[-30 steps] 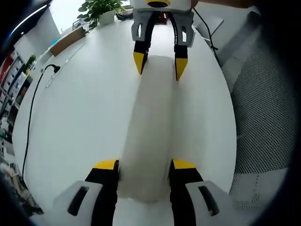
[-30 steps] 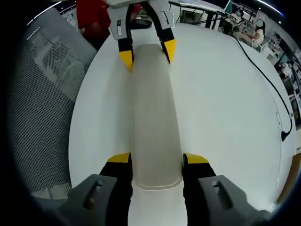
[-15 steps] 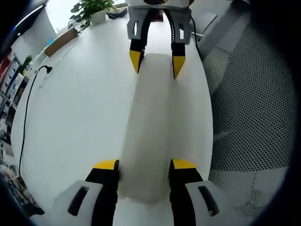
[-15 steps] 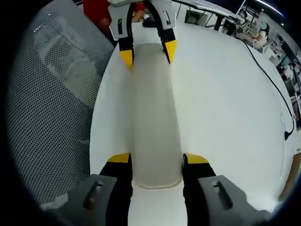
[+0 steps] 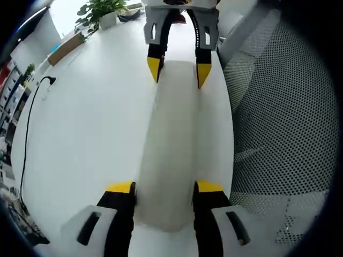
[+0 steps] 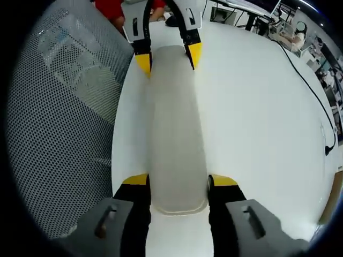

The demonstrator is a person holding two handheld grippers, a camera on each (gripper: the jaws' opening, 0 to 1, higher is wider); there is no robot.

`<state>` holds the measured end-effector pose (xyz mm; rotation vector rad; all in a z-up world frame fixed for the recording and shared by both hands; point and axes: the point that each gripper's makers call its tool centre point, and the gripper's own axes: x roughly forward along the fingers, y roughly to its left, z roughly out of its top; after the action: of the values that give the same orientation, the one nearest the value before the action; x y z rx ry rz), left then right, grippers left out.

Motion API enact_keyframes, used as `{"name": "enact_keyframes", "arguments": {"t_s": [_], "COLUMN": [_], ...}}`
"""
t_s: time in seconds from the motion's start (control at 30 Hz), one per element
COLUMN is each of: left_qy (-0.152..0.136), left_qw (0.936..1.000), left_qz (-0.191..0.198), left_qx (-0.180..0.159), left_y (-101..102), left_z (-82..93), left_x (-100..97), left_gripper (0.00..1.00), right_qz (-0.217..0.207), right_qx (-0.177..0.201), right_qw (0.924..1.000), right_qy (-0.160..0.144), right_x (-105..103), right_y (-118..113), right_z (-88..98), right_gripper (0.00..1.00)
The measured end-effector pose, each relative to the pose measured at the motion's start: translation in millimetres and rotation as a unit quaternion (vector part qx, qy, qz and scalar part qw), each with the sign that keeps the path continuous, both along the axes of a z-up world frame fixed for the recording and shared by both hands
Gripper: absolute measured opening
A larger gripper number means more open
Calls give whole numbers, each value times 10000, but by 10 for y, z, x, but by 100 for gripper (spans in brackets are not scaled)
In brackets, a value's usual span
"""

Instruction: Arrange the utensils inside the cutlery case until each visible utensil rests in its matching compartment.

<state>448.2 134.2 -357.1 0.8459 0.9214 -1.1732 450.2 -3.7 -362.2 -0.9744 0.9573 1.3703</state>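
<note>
A long, closed, off-white cutlery case (image 5: pixel 174 134) hangs lengthwise over the white table (image 5: pixel 86 118), held at both ends. In the left gripper view my left gripper (image 5: pixel 165 187) is shut on the near end, and my right gripper (image 5: pixel 179 70) clamps the far end, facing me. In the right gripper view my right gripper (image 6: pixel 178 180) grips the rounded near end of the case (image 6: pixel 177 128), and the left gripper (image 6: pixel 168 58) holds the far end. The lid hides whatever is inside.
A grey mesh chair (image 5: pixel 278 118) (image 6: pixel 64 107) stands right against the table edge next to the case. A black cable (image 5: pixel 27 123) (image 6: pixel 311 91) runs along the table's other side. A potted plant (image 5: pixel 102 10) and a cardboard box (image 5: pixel 64 45) sit far off.
Both views have shifted toward the table edge, so the mesh chair fills more of each. Both grips on the case are unchanged.
</note>
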Motion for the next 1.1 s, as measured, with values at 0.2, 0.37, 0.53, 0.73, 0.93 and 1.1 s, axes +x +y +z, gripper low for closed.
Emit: {"name": "enact_keyframes", "arguments": {"t_s": [0.2, 0.37, 0.53, 0.73, 0.93, 1.1], "left_qy": [-105, -322, -469, -1213, -1612, -1906], "left_qw": [9999, 9977, 9722, 9044, 8395, 7903], "left_qz": [-1, 593, 1927, 3171, 3816, 4252], "left_qx": [100, -114, -1245, -2583, -3517, -3978], "left_y": [162, 367, 426, 520, 525, 579], "left_z": [70, 333, 861, 1579, 2033, 2251], "left_x": [-98, -103, 36, 285, 316, 229], "left_gripper": [66, 70, 75, 81, 84, 87], "right_qz": [-287, -932, -1873, -2720, -3201, -3716], "right_qx": [363, 1070, 1991, 2772, 3295, 3874], "right_qw": [9980, 9872, 9598, 9203, 8876, 8433], "right_qy": [441, 723, 636, 471, 337, 256], "right_x": [-101, -88, 102, 268, 234, 55], "right_y": [-27, -42, -128, -241, -266, -207], "right_z": [239, 642, 1115, 1465, 1719, 1904], "right_gripper": [74, 80, 84, 88, 91, 93]}}
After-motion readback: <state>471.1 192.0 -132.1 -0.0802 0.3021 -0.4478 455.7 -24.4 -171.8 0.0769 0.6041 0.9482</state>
